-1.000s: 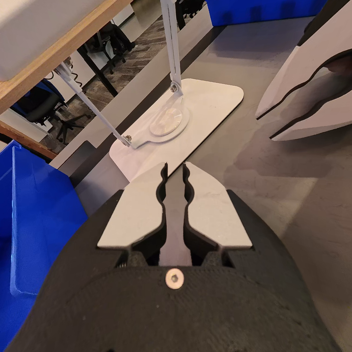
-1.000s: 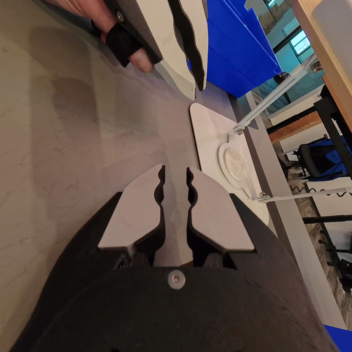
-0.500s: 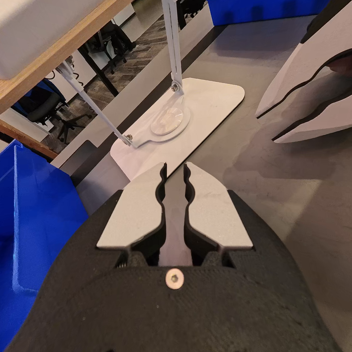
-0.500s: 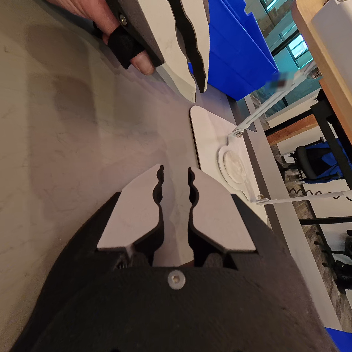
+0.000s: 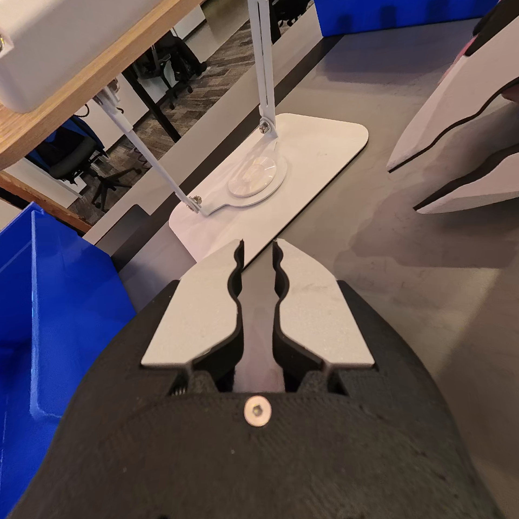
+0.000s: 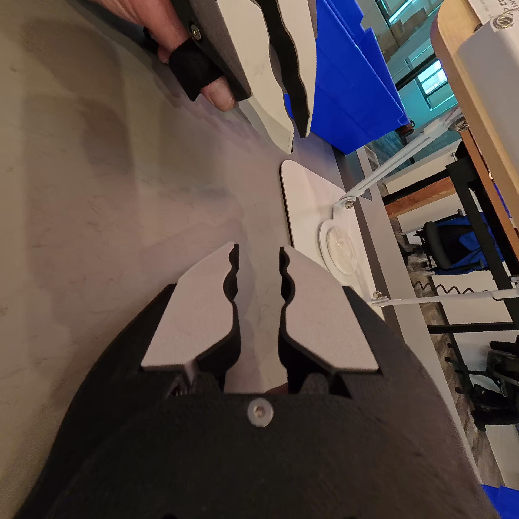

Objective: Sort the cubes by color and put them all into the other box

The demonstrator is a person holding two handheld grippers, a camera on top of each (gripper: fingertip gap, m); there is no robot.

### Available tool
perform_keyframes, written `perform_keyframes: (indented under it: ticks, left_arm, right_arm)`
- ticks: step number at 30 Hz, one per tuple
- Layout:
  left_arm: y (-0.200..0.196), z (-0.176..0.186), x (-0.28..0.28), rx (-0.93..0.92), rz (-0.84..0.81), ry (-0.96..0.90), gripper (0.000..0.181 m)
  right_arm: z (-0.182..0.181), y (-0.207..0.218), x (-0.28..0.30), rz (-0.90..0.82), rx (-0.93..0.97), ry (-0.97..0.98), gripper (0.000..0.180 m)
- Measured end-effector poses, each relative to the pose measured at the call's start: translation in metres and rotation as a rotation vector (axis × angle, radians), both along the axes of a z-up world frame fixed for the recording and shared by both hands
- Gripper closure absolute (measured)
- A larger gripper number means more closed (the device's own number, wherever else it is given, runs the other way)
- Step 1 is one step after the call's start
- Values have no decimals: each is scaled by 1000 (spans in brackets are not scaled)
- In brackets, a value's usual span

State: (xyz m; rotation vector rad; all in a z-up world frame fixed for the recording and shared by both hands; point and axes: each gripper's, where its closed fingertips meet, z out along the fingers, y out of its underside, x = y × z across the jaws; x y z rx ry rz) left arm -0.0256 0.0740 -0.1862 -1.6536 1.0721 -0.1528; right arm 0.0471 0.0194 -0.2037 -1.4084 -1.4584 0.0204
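Observation:
No cubes show in either view. My left gripper (image 5: pixel 259 247) hangs over the grey table with its jaws a narrow gap apart and nothing between them. My right gripper (image 6: pixel 259 248) is also empty, with a slightly wider gap. Each shows in the other's view: the right gripper (image 5: pixel 401 189) at the right edge, the left gripper (image 6: pixel 297 141) at the top, held by a hand (image 6: pixel 216 92). One blue box (image 5: pixel 56 309) stands close on the left of my left gripper. Another blue box (image 5: pixel 393 16) stands at the far end. The first blue box also shows in the right wrist view (image 6: pixel 351 84).
A white stand base (image 5: pixel 309 174) with two thin white arms lies on the table between the grippers and the table's edge; it also shows in the right wrist view (image 6: pixel 306 202). A wooden shelf (image 5: pixel 84 70) hangs overhead. Office chairs stand on the floor beyond the table. The gap from one gripper's tips to the other's is roughly 10 cm.
My right gripper's jaws have opened a little wider. Both grippers have drifted only slightly; nothing was picked up or let go.

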Motion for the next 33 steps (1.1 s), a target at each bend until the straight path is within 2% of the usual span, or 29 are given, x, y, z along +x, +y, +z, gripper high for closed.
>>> perform_keyframes:
  ticks: [10,25,33]
  left_arm:
    - [1,0,1,14,10,9,152]
    - [2,1,0,26,16,17,152]
    - [-5,28,-9,157,74,21,151]
  right_arm:
    - [-2,2,0,-14,19,-18,142]
    - [0,2,0,-13,33,-22,142]
    - [20,0,13,-57,133,13,142]
